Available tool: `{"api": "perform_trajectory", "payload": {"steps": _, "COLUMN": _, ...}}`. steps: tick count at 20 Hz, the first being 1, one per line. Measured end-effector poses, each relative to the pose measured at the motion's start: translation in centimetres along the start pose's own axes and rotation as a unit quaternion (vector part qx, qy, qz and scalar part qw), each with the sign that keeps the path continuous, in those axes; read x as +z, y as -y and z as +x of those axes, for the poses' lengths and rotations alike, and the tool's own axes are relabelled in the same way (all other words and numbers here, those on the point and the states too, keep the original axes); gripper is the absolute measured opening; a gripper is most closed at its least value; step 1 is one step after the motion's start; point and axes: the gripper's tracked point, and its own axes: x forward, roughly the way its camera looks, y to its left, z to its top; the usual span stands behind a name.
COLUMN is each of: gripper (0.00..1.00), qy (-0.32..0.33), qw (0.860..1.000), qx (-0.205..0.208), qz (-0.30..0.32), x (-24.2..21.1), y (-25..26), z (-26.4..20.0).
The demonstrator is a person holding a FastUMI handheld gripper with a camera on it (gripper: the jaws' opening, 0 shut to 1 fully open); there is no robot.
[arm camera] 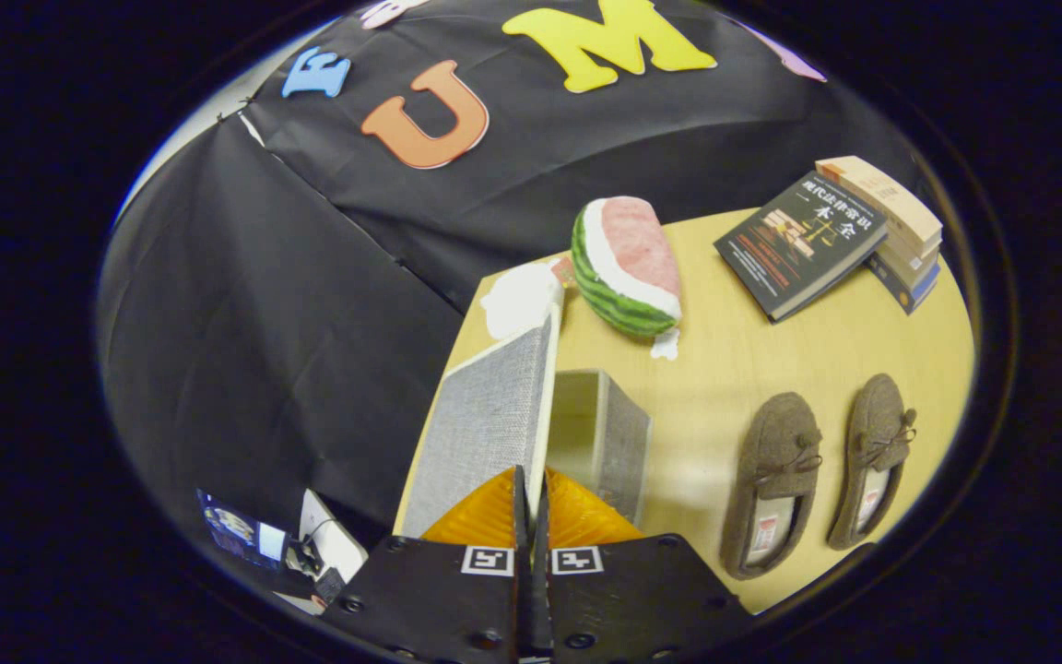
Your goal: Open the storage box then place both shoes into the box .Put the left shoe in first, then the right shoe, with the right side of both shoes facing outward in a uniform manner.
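The tongs (531, 503) were closed almost fully, and both fingers pressed on the thin edge of the lid (485, 424) of the storage box (607, 443). The lid stood up nearly vertical on the left side of the box, so the opening step looked done or nearly done. It was a flat, stiff panel covered with a grey woven fabric and had a pale border.

The box itself was a small cube shape with the same grey fabric outside and a light, smooth inside, and it looked empty. It stood at the near left part of the wooden bench (734, 369).

Both shoes were outside the box, to the right of it, lying side by side with toes away from the tongs: the left slipper (775, 480) and the right slipper (872, 456). They were brown, felt-like, with small laces. So placing them remained.

Farther away lay a plush watermelon slice (628, 267), soft and rounded, and some books (826, 235).
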Motion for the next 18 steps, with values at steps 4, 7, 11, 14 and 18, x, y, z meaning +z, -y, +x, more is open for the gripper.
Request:
{"api": "perform_trajectory", "payload": {"steps": 4, "gripper": 0.00, "qy": 0.013, "qw": 0.999, "qx": 0.030, "qz": -0.022, "x": 2.0, "y": -5.4, "z": -1.5}}
{"api": "perform_trajectory", "payload": {"steps": 7, "gripper": 0.00, "qy": 0.012, "qw": 0.997, "qx": 0.066, "qz": -0.025, "x": 2.6, "y": -10.1, "z": -1.5}}
{"api": "perform_trajectory", "payload": {"steps": 11, "gripper": 0.00, "qy": 0.009, "qw": 0.996, "qx": 0.082, "qz": -0.045, "x": 2.6, "y": -15.0, "z": -0.6}}
{"api": "perform_trajectory", "payload": {"steps": 14, "gripper": 0.01, "qy": 0.007, "qw": 0.994, "qx": 0.074, "qz": -0.075, "x": 2.4, "y": -17.9, "z": 0.7}}
{"api": "perform_trajectory", "payload": {"steps": 18, "gripper": 0.05, "qy": 0.003, "qw": 0.994, "qx": 0.063, "qz": -0.084, "x": 1.8, "y": -21.1, "z": 2.7}}
